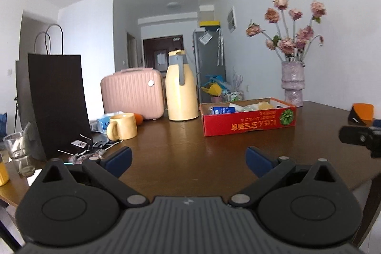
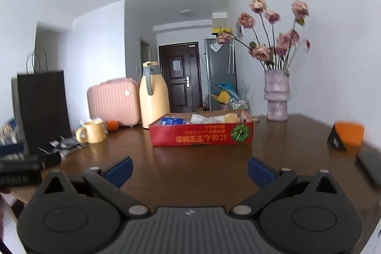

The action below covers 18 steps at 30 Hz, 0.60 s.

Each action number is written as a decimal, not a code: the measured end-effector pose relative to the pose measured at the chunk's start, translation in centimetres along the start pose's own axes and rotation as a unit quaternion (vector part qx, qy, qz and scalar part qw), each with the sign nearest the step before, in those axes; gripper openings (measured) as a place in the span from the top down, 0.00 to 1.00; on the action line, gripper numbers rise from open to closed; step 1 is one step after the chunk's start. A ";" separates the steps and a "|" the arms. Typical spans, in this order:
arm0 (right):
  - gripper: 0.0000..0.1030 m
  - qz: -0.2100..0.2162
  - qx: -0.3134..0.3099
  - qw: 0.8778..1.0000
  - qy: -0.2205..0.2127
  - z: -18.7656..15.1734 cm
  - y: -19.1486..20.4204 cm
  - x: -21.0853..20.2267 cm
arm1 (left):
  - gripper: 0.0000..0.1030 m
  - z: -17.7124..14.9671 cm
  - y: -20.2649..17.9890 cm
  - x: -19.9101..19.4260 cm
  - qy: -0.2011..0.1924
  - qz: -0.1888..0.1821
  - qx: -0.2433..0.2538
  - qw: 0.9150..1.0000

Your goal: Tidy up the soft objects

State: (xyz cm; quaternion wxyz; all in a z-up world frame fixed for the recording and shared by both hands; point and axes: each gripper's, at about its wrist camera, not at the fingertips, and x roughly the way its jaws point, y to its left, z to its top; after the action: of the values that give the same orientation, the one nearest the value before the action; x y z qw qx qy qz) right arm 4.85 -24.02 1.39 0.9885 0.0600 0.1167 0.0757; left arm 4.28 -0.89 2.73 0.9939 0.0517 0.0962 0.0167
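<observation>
A shallow red cardboard box (image 1: 250, 123) sits on the brown table (image 1: 181, 154), holding several soft packets, white, yellow and blue. It also shows in the right wrist view (image 2: 202, 135). My left gripper (image 1: 189, 160) is open and empty, low over the table in front of the box. My right gripper (image 2: 190, 171) is open and empty, also short of the box. The right gripper's body shows at the left view's right edge (image 1: 362, 137).
A yellow thermos (image 1: 182, 87), a pink case (image 1: 133, 93), a yellow mug (image 1: 123, 126), a black paper bag (image 1: 57, 101) and a glass (image 1: 17, 151) stand at the left. A vase of flowers (image 1: 293, 82) and an orange-black block (image 2: 347, 135) are at the right.
</observation>
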 end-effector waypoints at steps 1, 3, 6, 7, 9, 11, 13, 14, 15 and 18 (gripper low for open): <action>0.00 0.004 0.005 1.000 0.003 -0.2 0.1 -0.4 | 0.00 -0.4 0.2 -0.8 -0.006 -0.005 0.001 1.000; 0.00 0.007 -0.006 1.000 0.009 -0.6 0.5 -1.0 | 0.00 -0.9 0.6 -1.9 -0.017 -0.021 -0.008 1.000; 0.00 0.002 -0.050 0.999 0.012 -0.8 1.2 -0.9 | 0.00 -0.8 0.7 -1.9 -0.036 -0.019 -0.024 0.999; 0.00 -0.007 -0.058 0.998 0.012 -0.8 1.3 -0.7 | 0.00 -0.8 0.8 -2.0 -0.044 -0.018 -0.036 0.998; 0.00 -0.016 -0.052 0.998 0.017 -0.7 1.4 -0.5 | 0.00 -0.9 1.0 -2.0 -0.041 -0.020 -0.049 0.998; 0.00 -0.006 -0.047 0.999 0.017 -0.7 1.5 -0.7 | 0.00 -0.9 1.3 -1.9 -0.037 -0.022 -0.049 0.998; 0.00 -0.008 -0.051 0.999 0.016 -0.8 1.7 -0.7 | 0.00 -0.9 1.5 -1.7 -0.035 -0.019 -0.047 0.998; 0.00 -0.012 -0.051 0.998 0.017 -0.8 1.8 -0.6 | 0.00 -0.9 1.8 -1.7 -0.036 -0.016 -0.050 0.998; 0.00 -0.011 -0.050 0.999 0.019 -0.8 1.8 -0.6 | 0.00 -0.9 1.9 -1.8 -0.039 -0.017 -0.053 0.998; 0.00 -0.004 -0.048 0.999 0.023 -0.8 1.8 -0.5 | 0.00 -0.8 2.0 -1.8 -0.041 -0.020 -0.053 0.998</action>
State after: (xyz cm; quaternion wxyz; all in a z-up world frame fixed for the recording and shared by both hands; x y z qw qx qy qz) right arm 3.96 -22.29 0.97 0.9875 0.0107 0.1358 0.0791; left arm 2.26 1.07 2.48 0.9985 -0.0025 0.0550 -0.0007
